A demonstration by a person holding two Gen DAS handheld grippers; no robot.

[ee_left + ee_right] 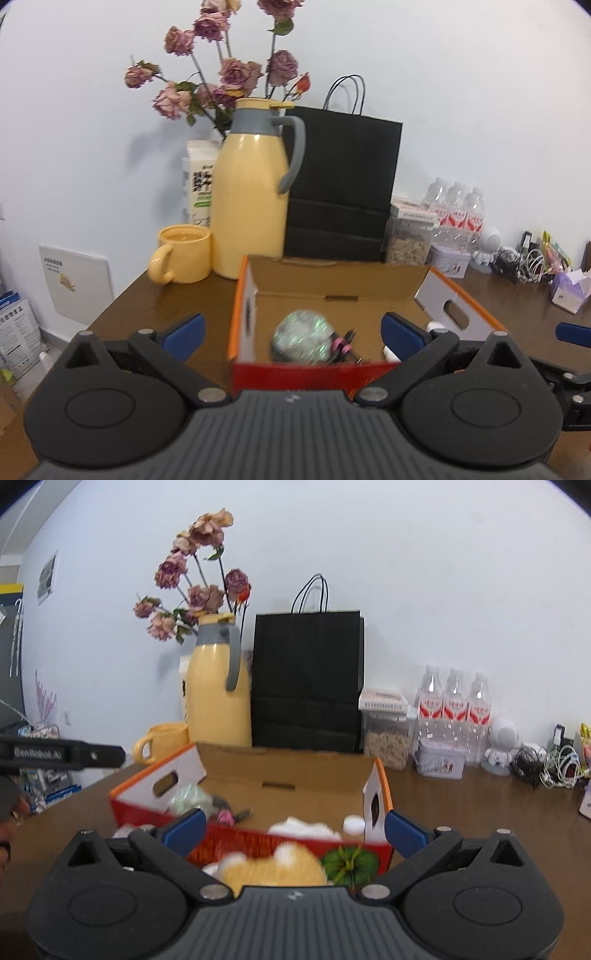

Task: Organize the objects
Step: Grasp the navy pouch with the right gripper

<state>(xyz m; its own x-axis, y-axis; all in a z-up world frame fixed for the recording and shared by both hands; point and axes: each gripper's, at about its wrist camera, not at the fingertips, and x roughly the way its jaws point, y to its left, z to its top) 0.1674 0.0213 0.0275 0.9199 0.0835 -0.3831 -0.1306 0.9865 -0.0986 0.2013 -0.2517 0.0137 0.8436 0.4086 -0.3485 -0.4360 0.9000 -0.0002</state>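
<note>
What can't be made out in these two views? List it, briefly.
- Yellow plush, right wrist view: blurred, lower part hidden behind the gripper body.
- Items beside the glittery ball, left wrist view: blurred, partly hidden by the cardboard box front wall.
- Cable clutter, right wrist view: too small to identify.

left gripper (291, 332): black linkages, blue fingertip pads, silver pivots | right gripper (293, 829): apparently identical, ribbed grey body

The brown table (155, 295) bears a cardboard box (332, 291), mug (183, 264) and jug (251, 199).
</note>
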